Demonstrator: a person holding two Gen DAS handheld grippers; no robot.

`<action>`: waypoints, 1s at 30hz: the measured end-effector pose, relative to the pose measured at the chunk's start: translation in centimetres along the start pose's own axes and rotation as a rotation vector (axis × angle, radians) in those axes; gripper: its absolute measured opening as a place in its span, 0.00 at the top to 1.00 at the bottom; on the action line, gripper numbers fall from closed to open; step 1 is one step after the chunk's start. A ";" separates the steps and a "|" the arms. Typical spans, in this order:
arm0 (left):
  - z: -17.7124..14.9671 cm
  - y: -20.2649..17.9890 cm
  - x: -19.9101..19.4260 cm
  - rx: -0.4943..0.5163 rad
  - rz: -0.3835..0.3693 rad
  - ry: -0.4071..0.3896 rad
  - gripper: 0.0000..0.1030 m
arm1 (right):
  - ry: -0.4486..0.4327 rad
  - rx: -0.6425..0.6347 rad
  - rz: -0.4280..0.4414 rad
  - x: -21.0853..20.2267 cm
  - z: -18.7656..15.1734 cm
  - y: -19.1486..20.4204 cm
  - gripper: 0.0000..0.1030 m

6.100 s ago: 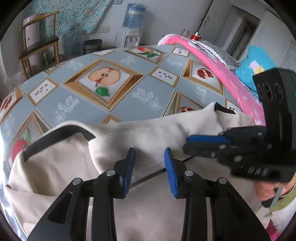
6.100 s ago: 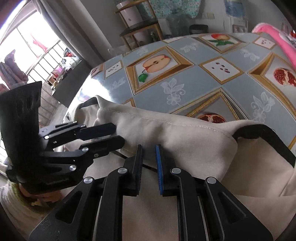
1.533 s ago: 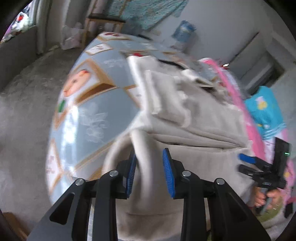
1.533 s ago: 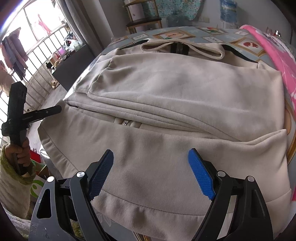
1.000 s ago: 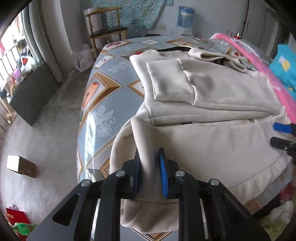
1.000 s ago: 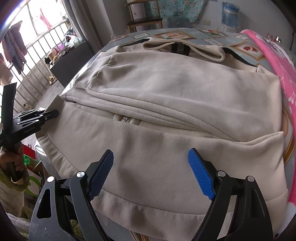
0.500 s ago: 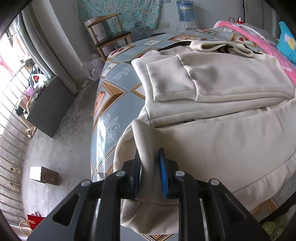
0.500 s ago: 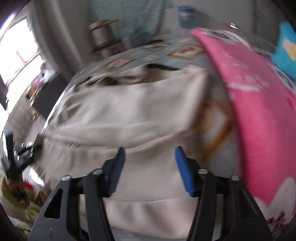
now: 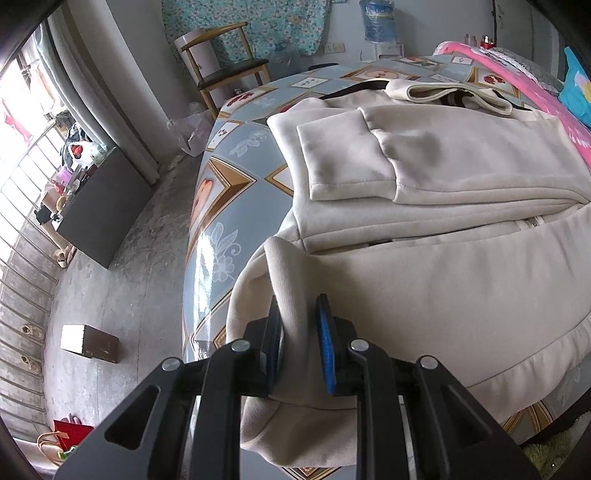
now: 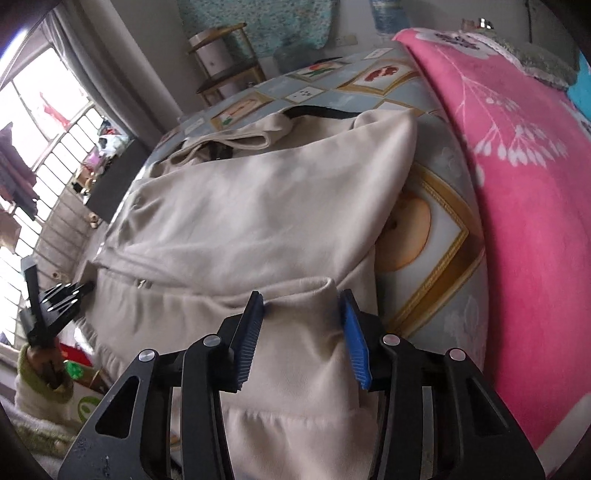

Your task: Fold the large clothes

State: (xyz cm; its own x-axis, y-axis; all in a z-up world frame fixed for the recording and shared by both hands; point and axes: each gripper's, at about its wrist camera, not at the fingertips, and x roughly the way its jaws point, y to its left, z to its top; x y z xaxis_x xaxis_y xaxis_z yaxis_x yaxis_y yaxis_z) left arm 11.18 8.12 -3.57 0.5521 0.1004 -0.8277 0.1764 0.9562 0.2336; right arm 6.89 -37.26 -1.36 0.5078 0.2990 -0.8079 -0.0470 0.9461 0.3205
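Both hand-held grippers work the near hem of the beige jacket [image 9: 424,177], which lies sleeves-in across the bench [image 9: 221,206]. Left hand-held gripper [image 9: 298,343] pinches a raised corner fold. Right hand-held gripper [image 10: 301,332] has just been closing around a hem ridge, its pads [image 10: 352,343] at the cloth's flanks, the grip unsure. Biggest risk: that corner slips and the fold skews. Lesser: the folded sleeve cuff [image 9: 343,162] drags loose.

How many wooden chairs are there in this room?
1. A single wooden chair with a dark seat stands on the floor beyond the far end of the table, in front of the floral curtain. Others may be hidden outside these views.
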 end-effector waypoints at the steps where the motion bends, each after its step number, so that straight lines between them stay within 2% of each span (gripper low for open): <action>1: 0.0 0.0 0.0 0.000 -0.001 0.001 0.82 | 0.000 -0.001 0.010 -0.2 -0.1 0.0 0.59; 8: 0.0 0.1 0.1 -0.016 -0.012 0.001 0.82 | 0.015 -0.038 0.035 0.1 1.0 0.1 0.52; 10: 0.0 0.2 0.1 -0.018 -0.014 0.000 0.82 | 0.014 -0.029 0.077 0.6 1.4 -0.3 0.44; 13: -0.1 0.2 0.1 -0.016 -0.016 0.000 0.82 | 0.041 -0.017 0.149 1.0 1.4 -1.0 0.38; 25: -0.1 0.3 0.2 -0.020 -0.030 -0.002 0.82 | 0.076 -0.040 0.345 0.1 1.1 -2.6 0.29; 29: -0.1 0.3 0.2 -0.016 -0.029 -0.002 0.82 | 0.104 -0.180 0.212 0.6 0.8 -0.8 0.30; 30: -0.1 0.3 0.2 -0.016 -0.029 -0.003 0.82 | 0.109 -0.216 0.164 0.8 0.6 -0.2 0.39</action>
State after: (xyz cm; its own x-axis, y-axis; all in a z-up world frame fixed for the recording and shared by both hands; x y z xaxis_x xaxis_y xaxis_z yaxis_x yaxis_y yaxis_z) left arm 11.30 8.45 -3.74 0.5491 0.0720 -0.8326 0.1796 0.9628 0.2017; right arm 7.85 -37.31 -1.74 0.3838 0.4510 -0.8058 -0.3094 0.8850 0.3479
